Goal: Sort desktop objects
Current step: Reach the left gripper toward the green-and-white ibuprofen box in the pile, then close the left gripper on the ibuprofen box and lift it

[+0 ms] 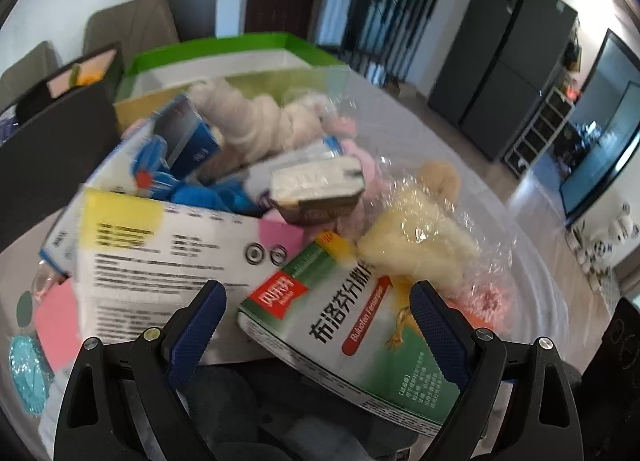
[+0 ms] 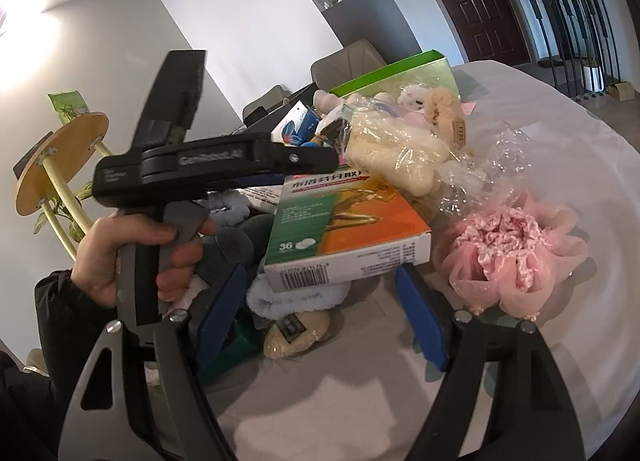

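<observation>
A green, white and orange medicine box (image 1: 352,325) lies on a pile of boxes and plush toys. My left gripper (image 1: 318,321) is open, its fingers on either side of the box's near end without closing on it. The same box shows in the right wrist view (image 2: 344,229), where my right gripper (image 2: 320,301) is open and empty just in front of its barcode end. The left gripper's body (image 2: 208,165), held by a hand, reaches in from the left there. A yellow plush in clear wrap (image 1: 420,241) lies behind the box.
A white leaflet box (image 1: 160,261), blue cartons (image 1: 192,141), cream plush toys (image 1: 256,121) and a green-rimmed box (image 1: 224,49) crowd the table. A pink frilly scrunchie (image 2: 512,253) lies right. A tan pouch (image 2: 296,333) and blue scrunchie (image 2: 296,301) sit near my right gripper.
</observation>
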`<move>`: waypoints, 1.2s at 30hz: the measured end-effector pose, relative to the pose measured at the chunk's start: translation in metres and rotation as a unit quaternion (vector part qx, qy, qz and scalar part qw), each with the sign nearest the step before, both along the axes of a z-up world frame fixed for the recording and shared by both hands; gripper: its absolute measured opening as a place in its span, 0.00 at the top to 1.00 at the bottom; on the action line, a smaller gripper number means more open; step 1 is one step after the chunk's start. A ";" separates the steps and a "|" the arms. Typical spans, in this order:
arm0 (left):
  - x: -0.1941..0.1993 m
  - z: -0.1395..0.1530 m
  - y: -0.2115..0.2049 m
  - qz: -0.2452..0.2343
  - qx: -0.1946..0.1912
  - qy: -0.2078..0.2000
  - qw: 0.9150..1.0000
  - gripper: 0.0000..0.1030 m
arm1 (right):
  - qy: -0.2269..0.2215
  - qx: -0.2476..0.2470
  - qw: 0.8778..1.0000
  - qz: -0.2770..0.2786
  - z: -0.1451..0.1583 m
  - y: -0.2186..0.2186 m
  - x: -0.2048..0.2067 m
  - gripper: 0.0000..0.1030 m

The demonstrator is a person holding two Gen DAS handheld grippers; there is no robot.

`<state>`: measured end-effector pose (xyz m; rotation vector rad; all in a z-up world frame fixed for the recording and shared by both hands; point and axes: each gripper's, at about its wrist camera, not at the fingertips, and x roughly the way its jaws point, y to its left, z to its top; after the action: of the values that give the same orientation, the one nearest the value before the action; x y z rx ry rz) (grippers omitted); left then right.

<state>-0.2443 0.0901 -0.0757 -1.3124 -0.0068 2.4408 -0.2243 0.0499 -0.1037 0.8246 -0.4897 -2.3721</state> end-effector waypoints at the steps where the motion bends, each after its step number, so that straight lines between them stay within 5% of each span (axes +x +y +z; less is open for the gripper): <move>1: -0.001 -0.003 0.003 -0.007 -0.003 -0.009 1.000 0.09 | -0.001 -0.001 1.000 0.000 0.000 0.000 0.000 0.24; 4: 0.004 -0.007 0.010 -0.015 -0.023 -0.010 1.000 0.09 | -0.004 -0.001 1.000 -0.001 0.000 0.000 -0.001 0.24; 13: 0.041 0.003 0.009 -0.061 0.000 0.013 0.998 0.09 | -0.009 0.004 1.000 0.004 -0.001 -0.001 -0.001 0.24; 22: 0.020 0.002 0.011 -0.044 0.002 0.010 0.999 0.09 | -0.006 0.030 0.998 -0.059 0.007 0.030 0.009 0.23; 36: 0.036 0.007 0.016 -0.063 0.019 0.017 0.998 0.09 | 0.003 0.044 0.998 -0.034 0.008 0.013 0.005 0.30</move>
<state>-0.2083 0.1059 -0.0683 -1.2179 0.0373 2.3454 -0.2193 0.0631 -0.0953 0.8514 -0.4190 -2.4734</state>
